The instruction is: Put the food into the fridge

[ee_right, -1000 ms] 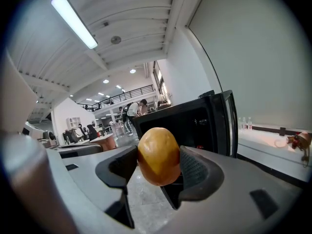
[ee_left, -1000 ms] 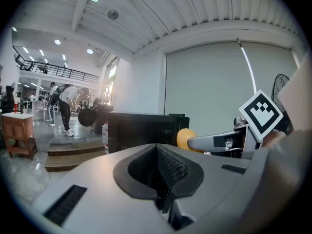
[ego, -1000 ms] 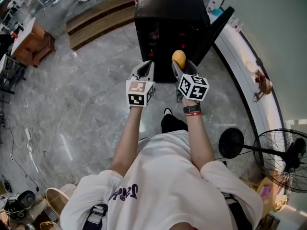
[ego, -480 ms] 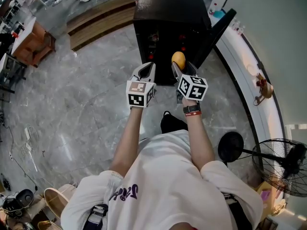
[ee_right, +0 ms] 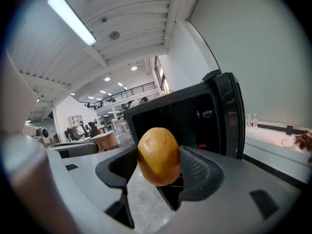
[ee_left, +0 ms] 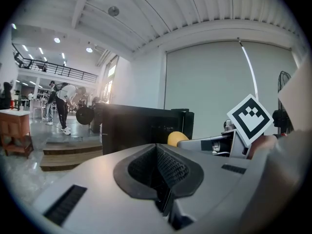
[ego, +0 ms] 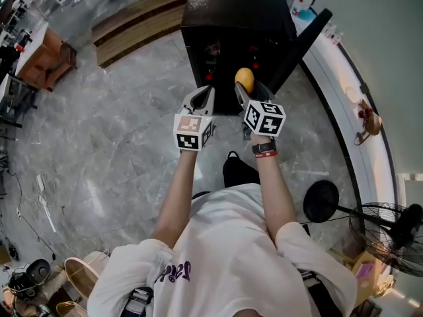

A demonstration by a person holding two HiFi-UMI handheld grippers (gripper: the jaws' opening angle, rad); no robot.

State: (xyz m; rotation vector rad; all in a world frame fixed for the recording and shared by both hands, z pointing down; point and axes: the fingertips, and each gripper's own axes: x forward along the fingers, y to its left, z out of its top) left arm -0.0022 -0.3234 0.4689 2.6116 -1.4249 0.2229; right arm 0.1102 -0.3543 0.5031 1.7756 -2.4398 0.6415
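Note:
A small black fridge (ego: 231,18) stands on the floor ahead with its door (ego: 301,41) swung open to the right; red items show dimly inside. My right gripper (ego: 244,88) is shut on a yellow-orange potato-like food (ego: 244,79), held just in front of the fridge opening. In the right gripper view that food (ee_right: 158,156) sits between the dark pads with the open fridge (ee_right: 185,116) behind it. My left gripper (ego: 203,96) is held beside the right one, its jaws closed together with nothing between them, as the left gripper view (ee_left: 161,179) shows.
Grey marble floor surrounds the fridge. A wooden step (ego: 135,22) runs at the back left. A white curved ledge (ego: 350,104) borders the right side. A standing fan (ego: 390,226) is at the lower right. People stand far off in the hall (ee_left: 61,106).
Both grippers and the food have edged slightly toward the fridge; the head view has shifted a little. Grip states are unchanged.

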